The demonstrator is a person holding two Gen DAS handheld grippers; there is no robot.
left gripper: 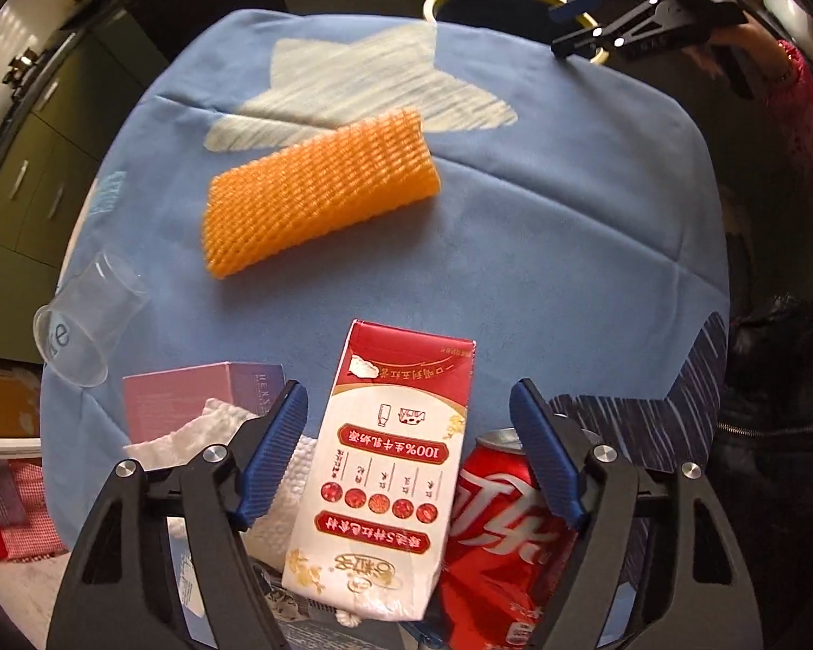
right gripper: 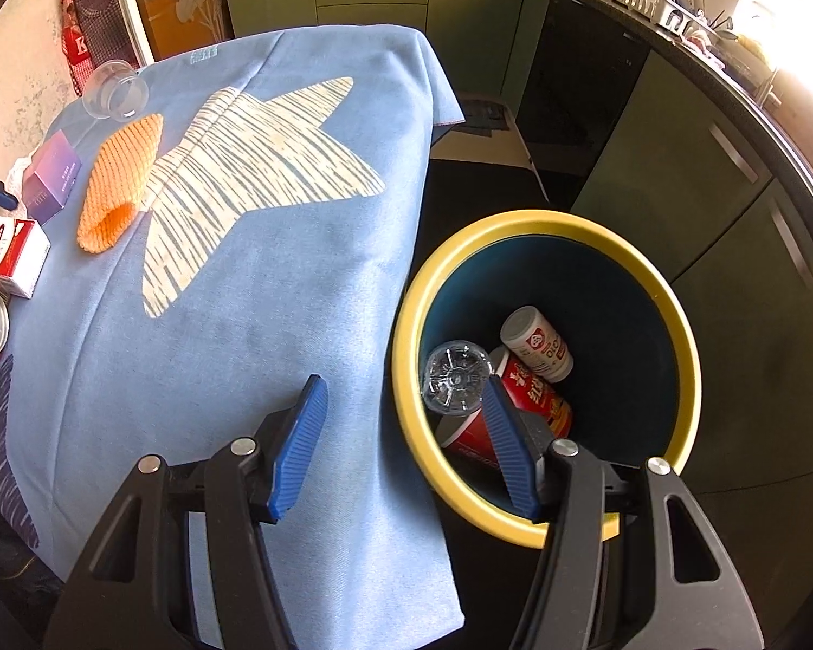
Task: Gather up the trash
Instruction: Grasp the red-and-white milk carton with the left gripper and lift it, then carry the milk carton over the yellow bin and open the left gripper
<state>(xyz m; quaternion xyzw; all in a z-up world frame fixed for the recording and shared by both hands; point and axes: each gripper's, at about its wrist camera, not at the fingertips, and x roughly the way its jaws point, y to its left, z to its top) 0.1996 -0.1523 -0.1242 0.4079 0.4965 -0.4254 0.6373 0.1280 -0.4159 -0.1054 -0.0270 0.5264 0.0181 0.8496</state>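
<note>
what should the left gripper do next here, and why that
Probably close the left gripper on the milk carton. Its fingers stand either side of the carton with gaps showing, so nothing is gripped yet. The red can leans close by the right-hand finger, so a slow squeeze seems wise. The right gripper is open and empty by the yellow-rimmed bin.

Orange foam net, yellow-rimmed bin

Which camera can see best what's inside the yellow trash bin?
The right wrist camera. It looks down into the bin, showing a clear bottle, a white container and a red cup. The left wrist camera catches only its yellow rim, far off behind the table.
</note>
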